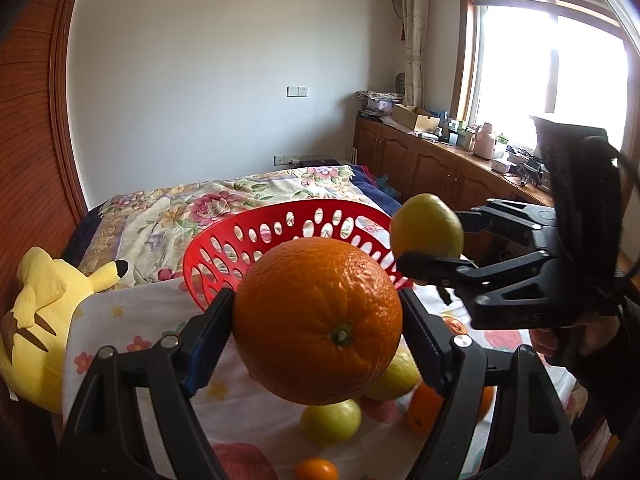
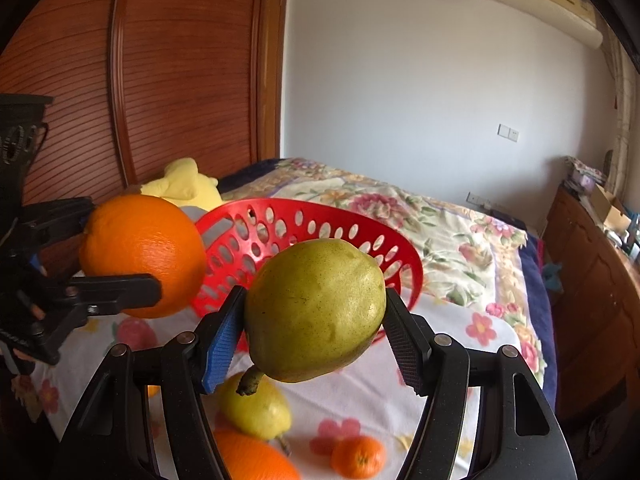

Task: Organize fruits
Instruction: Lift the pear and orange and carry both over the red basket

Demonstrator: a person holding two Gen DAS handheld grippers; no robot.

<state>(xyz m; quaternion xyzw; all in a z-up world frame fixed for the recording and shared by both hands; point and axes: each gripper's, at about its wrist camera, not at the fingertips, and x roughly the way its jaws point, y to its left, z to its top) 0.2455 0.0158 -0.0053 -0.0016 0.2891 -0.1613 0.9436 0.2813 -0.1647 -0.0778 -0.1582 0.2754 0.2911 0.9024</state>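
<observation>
The left tongs [image 1: 318,322] are clamping a large orange [image 1: 318,320] between their 2 pads, its stem end facing the camera, and holding it in the air just in front of the red perforated basket [image 1: 224,252]. The right tongs [image 2: 316,312] are gripping a green-yellow pear [image 2: 316,308] the same way, its short stem pointing down toward the camera, also raised near the basket's rim [image 2: 304,206]. In the left wrist view the right tongs are showing from the side at the right, with a person's hand [image 1: 576,336] wrapping the handle. In the right wrist view the left tongs are appearing at the left edge with the orange.

The basket is tilting on a floral bedspread [image 2: 440,216], its open side facing the cameras. Beneath the tongs, on a white flowered cloth [image 2: 360,396], more fruit is lying: another pear [image 2: 256,412], part of a large orange [image 2: 256,460] and a small mandarin [image 2: 358,456]. A yellow plush toy [image 1: 44,320] is lying beside the basket, against the wooden wardrobe [image 2: 168,72].
</observation>
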